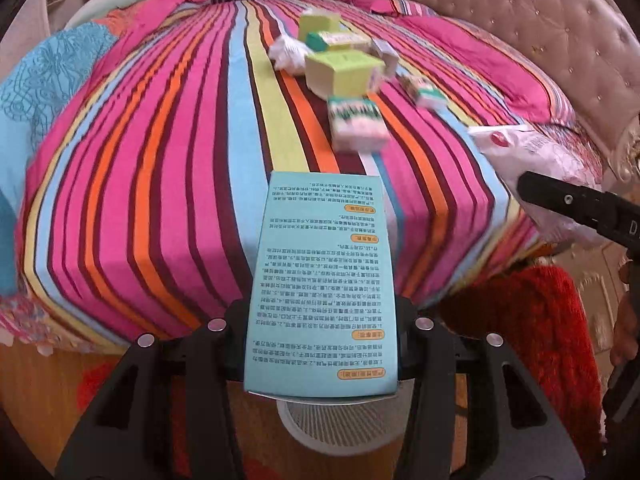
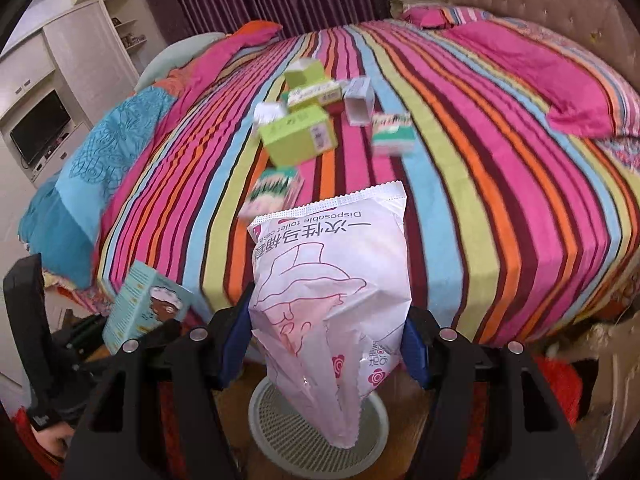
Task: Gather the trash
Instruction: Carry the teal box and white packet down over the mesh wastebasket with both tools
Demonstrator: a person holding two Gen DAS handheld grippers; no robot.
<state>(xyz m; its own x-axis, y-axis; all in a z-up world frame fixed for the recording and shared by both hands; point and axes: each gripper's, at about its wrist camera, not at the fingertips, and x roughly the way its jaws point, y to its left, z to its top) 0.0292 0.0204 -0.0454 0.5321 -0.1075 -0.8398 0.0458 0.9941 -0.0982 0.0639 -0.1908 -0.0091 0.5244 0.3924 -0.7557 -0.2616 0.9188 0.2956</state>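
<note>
My left gripper (image 1: 320, 344) is clamped on a teal box (image 1: 322, 280); my right gripper (image 2: 326, 344) is clamped on a white pouch (image 2: 332, 300). Both hang above a white mesh bin (image 2: 272, 420). Green cartons (image 2: 298, 138), blurred, probably several, lie on the striped bed (image 2: 480, 168).

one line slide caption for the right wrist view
Right gripper clamps a white toilet-cover packet above a white mesh bin, striped bed beyond.
</note>
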